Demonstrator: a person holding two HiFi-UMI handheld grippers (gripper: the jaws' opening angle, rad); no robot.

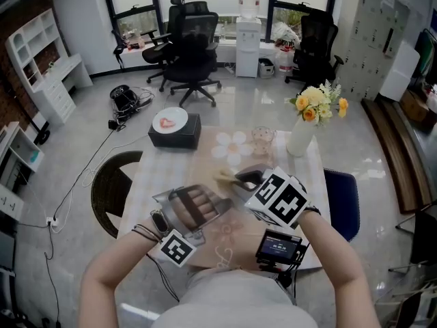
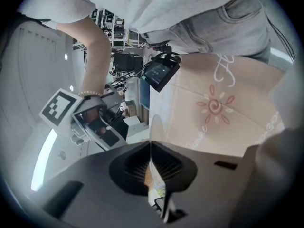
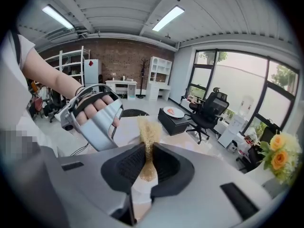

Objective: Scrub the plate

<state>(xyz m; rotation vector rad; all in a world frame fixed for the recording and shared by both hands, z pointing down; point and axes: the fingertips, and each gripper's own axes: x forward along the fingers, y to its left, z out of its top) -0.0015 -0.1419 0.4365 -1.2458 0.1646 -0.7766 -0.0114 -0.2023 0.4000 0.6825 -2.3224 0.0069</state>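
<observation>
My left gripper (image 2: 152,171) is shut on the rim of a thin pale plate (image 2: 155,129), which stands edge-on between its jaws. My right gripper (image 3: 148,163) is shut on a tan fibrous scrubber (image 3: 148,133) that sticks out past the jaws. In the head view both grippers meet above the table's near half. The left gripper (image 1: 220,203) is on the left and the right gripper (image 1: 244,178) is just right of it, with the scrubber (image 1: 224,178) between them. The plate is hard to make out there. The right gripper view shows the left gripper's body (image 3: 97,120) close by.
On the beige table (image 1: 157,176) stand a white vase of yellow flowers (image 1: 304,132), a glass bowl (image 1: 263,139) and a flower-shaped mat (image 1: 231,146). A black box (image 1: 176,134) with a white dish sits at the far left corner. Office chairs (image 1: 191,53) stand beyond.
</observation>
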